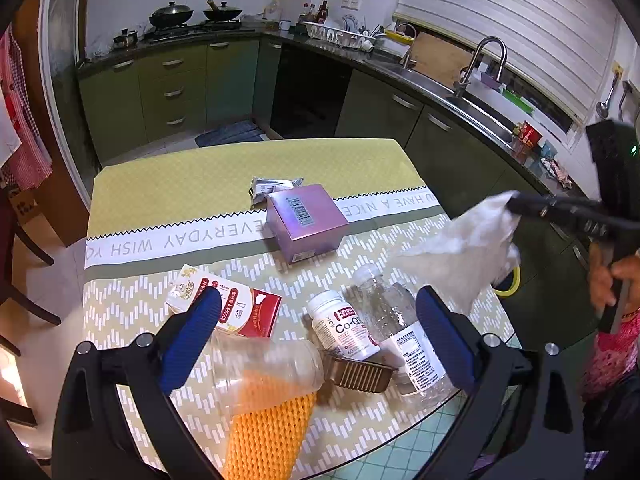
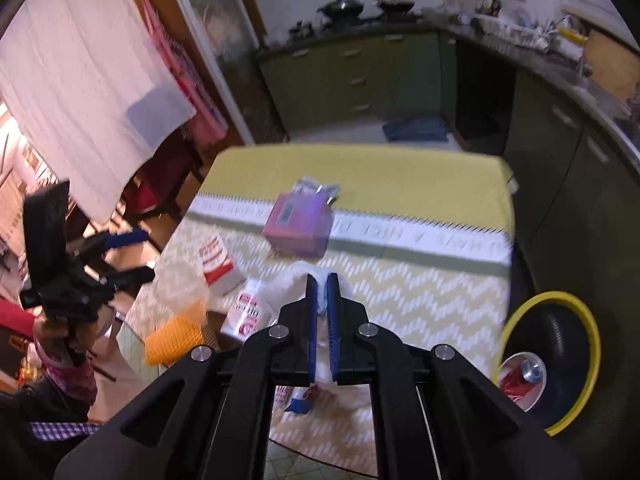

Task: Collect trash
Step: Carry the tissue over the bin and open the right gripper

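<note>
Right gripper [image 2: 321,280] clamped on a crumpled white plastic bag [image 1: 460,248], held in the air off the right edge of the table [image 1: 168,176], bag dangling loose below the tips. Left gripper [image 1: 316,320] spread wide, nothing between the pads, hovering low over the near clutter: clear plastic cup [image 1: 264,364] lying on its side with orange foam net [image 1: 268,432] under it, white supplement bottle [image 1: 344,326], empty clear water bottle [image 1: 396,320], small brown ribbed tray [image 1: 356,374], red-and-white carton [image 1: 236,308]. Farther back, purple box [image 1: 306,220] with a silver foil wrapper [image 1: 272,188] touching its far side. Yellow-rimmed bin [image 2: 552,356] on the floor just off the table's right side, red can already inside. Likely step: carrying bag to bin. Risks: thin film pinched only at a fold, could slip out on a fast swing; hanging tail could drag across the water bottle or supplement bottle and roll them off the edge; light bag may catch on the rim or drift outside on release instead of dropping in. Right view motion-blurred, so exact grip depth hard to tell. Left pads close to cup and bottle, a careless drop could knock them.
</note>
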Demonstrator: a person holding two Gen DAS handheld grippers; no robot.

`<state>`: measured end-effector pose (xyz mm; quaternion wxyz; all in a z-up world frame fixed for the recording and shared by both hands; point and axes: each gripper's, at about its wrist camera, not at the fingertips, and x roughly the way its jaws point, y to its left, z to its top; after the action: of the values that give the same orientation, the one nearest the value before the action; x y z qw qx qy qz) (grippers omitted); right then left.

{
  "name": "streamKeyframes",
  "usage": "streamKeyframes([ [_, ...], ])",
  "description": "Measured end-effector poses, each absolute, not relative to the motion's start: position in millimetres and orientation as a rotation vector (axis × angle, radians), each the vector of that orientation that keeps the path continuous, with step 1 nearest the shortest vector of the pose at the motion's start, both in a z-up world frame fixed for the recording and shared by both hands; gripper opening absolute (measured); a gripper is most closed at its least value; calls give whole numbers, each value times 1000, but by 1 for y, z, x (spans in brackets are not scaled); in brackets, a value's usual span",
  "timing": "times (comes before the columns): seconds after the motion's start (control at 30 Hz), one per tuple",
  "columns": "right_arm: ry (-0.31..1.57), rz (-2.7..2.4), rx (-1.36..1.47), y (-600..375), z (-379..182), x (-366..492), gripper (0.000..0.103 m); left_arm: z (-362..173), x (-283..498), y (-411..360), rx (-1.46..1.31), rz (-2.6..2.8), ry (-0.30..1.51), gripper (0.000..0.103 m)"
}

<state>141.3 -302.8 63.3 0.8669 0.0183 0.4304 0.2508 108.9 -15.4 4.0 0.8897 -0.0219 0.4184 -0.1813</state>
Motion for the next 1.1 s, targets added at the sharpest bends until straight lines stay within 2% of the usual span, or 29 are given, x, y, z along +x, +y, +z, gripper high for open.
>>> streamKeyframes([
  [0.27,803,349,54,-362,111,136,6,2,111,-19,-38,-384,878,93],
  [0.43,809,207,92,-416,115,140,6,2,112,-25,-29,-394,877,93],
  [0.6,861,72,146,-473,89,155,6,4,113,-32,-13,-399,878,93],
  [1.0,1031,-96,287,-572,-21,184,6,6,117,-48,31,-392,892,93],
  [1.07,1075,-111,298,-582,-38,190,13,5,118,-50,30,-397,899,93],
  [1.1,1089,-112,307,-585,-43,189,20,5,119,-50,29,-400,904,93],
])
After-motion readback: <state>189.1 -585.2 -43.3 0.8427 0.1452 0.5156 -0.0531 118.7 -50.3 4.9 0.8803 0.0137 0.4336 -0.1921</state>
